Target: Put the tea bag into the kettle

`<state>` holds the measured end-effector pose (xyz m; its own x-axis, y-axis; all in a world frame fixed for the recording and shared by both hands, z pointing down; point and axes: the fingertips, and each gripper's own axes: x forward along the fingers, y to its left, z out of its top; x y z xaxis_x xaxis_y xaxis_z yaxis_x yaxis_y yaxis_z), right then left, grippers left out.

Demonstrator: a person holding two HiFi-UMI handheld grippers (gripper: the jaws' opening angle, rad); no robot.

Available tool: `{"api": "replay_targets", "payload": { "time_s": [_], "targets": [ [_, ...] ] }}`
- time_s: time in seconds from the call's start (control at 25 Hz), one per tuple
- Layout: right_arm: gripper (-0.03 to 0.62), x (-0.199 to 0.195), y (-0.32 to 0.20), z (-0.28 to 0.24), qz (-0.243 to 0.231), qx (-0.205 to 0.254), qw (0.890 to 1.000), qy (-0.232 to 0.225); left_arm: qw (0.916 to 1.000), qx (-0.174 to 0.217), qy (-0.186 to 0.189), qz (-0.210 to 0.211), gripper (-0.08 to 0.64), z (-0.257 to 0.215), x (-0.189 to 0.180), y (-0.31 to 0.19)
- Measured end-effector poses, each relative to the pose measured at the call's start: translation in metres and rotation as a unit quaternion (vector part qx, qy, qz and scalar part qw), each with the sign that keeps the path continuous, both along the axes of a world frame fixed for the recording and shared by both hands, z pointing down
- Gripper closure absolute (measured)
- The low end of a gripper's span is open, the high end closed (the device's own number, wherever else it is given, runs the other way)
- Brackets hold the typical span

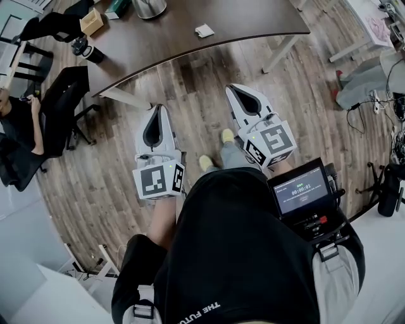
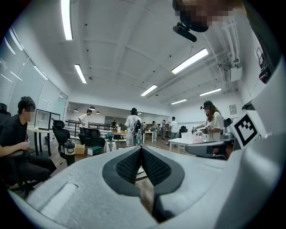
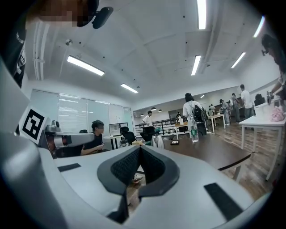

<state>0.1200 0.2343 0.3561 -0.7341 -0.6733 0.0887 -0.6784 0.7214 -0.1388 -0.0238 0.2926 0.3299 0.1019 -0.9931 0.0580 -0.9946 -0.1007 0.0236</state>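
Tea bag (image 1: 204, 30) lies on the table (image 1: 253, 25), near the kettle (image 1: 150, 6), well apart from your left gripper (image 1: 157, 109) and right gripper (image 1: 231, 88), both pressed together, empty. Expect it light and limp (thin paper tears), so pinch 1 edge gently.

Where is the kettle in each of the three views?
Head view: kettle at the top edge, on the dark table.
Left gripper view: kettle, small, just left of centre.
Right gripper view: kettle, small, just right of centre.
Shared landmark: cardboard box, left of the kettle everywhere.
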Motion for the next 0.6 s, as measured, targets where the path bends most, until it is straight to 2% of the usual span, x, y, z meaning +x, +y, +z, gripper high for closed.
{"api": "replay_targets", "payload": {
  "time_s": [0.2, 0.32, 0.48, 0.6],
  "targets": [
    [0.588, 0.015, -0.043, 0.000, -0.006, 0.005, 1.000, 0.007, 0.9996, -0.011, -0.018, -0.017, 0.557, 0.000, 0.021, -0.041],
    [0.588, 0.025, -0.068, 0.003, -0.007, 0.004, 1.000, 0.010, 0.9986, -0.027, -0.035, -0.030, 0.557, 0.007, 0.032, -0.066],
    [0.588, 0.024, -0.077, 0.004, -0.009, 0.008, 1.000, 0.019, 0.9950, -0.055, -0.059, -0.059, 0.557, 0.018, 0.029, -0.075],
    [0.588, 0.034, -0.099, 0.009, -0.018, 0.005, 1.000, 0.019, 0.9932, -0.070, -0.065, -0.067, 0.557, 0.026, 0.041, -0.096]
  ]
}}
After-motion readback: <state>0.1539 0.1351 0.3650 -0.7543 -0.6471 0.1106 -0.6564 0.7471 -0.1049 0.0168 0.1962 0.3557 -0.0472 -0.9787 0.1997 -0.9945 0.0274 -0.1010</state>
